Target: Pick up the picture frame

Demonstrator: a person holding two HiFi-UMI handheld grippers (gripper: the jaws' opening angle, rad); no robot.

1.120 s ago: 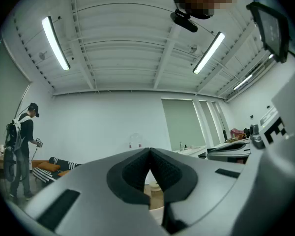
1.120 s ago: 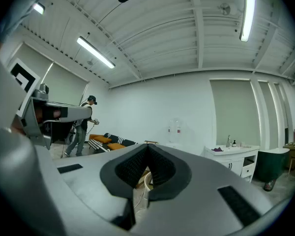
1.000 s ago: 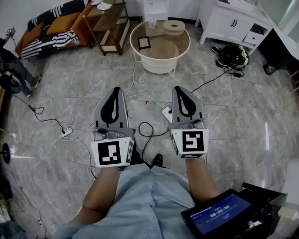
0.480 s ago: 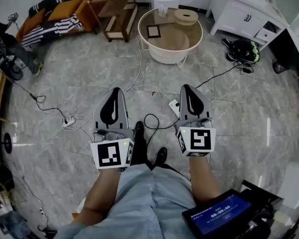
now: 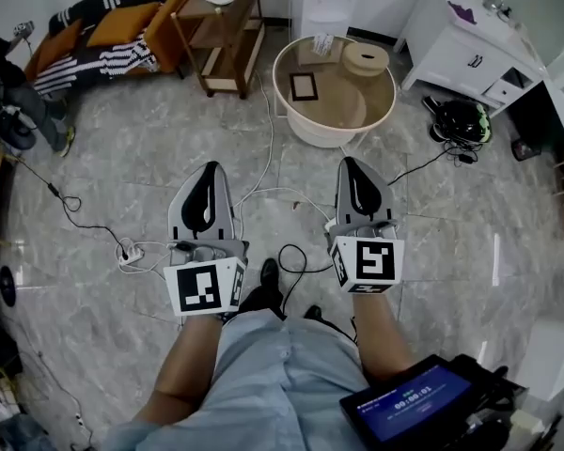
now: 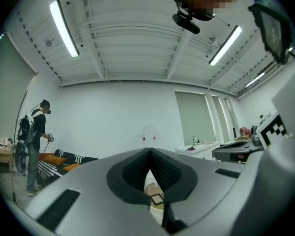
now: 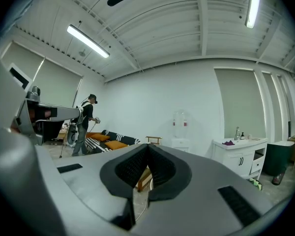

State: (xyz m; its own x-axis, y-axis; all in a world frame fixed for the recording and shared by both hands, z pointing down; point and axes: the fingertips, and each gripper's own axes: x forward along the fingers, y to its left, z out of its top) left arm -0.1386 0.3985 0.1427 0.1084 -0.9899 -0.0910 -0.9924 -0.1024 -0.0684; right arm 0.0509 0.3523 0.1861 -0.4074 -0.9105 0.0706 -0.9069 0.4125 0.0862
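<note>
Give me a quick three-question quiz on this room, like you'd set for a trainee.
1. True or false: the picture frame lies on the round table.
2. Pick one. The left claw is: A) shut on the frame, B) shut with nothing in it, C) wide open.
3. One word: what colour is the cabinet standing past the table?

Key: 1 true; 2 B; 3 white.
</note>
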